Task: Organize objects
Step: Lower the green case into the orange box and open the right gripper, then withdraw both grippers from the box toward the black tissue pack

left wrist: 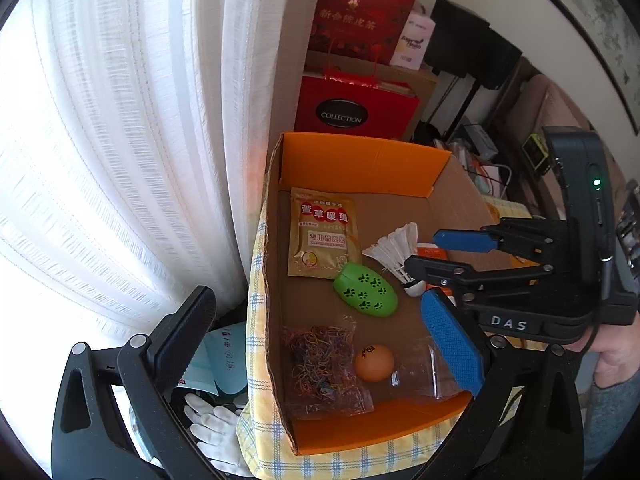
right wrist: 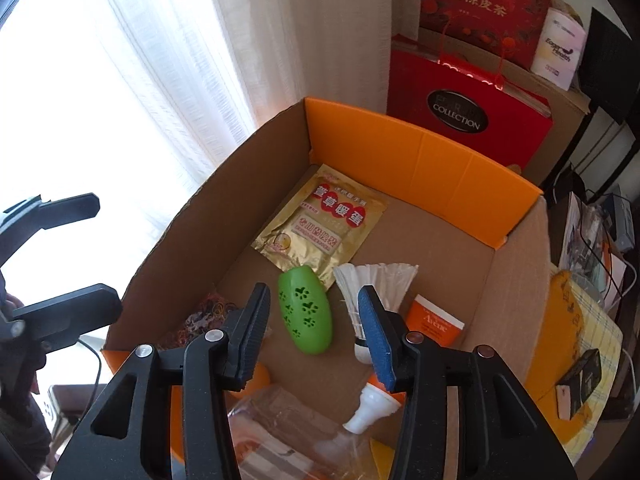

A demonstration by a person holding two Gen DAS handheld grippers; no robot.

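Two grippers over the cardboard box [right wrist: 516, 272], and your right gripper [right wrist: 316, 332] stands partly open with nothing between its pads. Its fingers tilt steeply down into the box, framing the green paw-print case [right wrist: 306, 312], which lies flat on the floor below them, untouched. The blue pad [right wrist: 378, 340] sits in front of the shuttlecock [right wrist: 374, 280] at its two o'clock; whether it brushes the feathers, you can't tell. An orange tube [right wrist: 436, 322] lies at three o'clock of the shuttlecock, and the gold packet [right wrist: 320, 224] rests at twelve, toward the far wall. Your left gripper [left wrist: 324, 344] is spread wide and empty, angled down over the box's near end, where the bag of rubber bands [left wrist: 324, 368] and the orange ball [left wrist: 374, 362] lie side by side.
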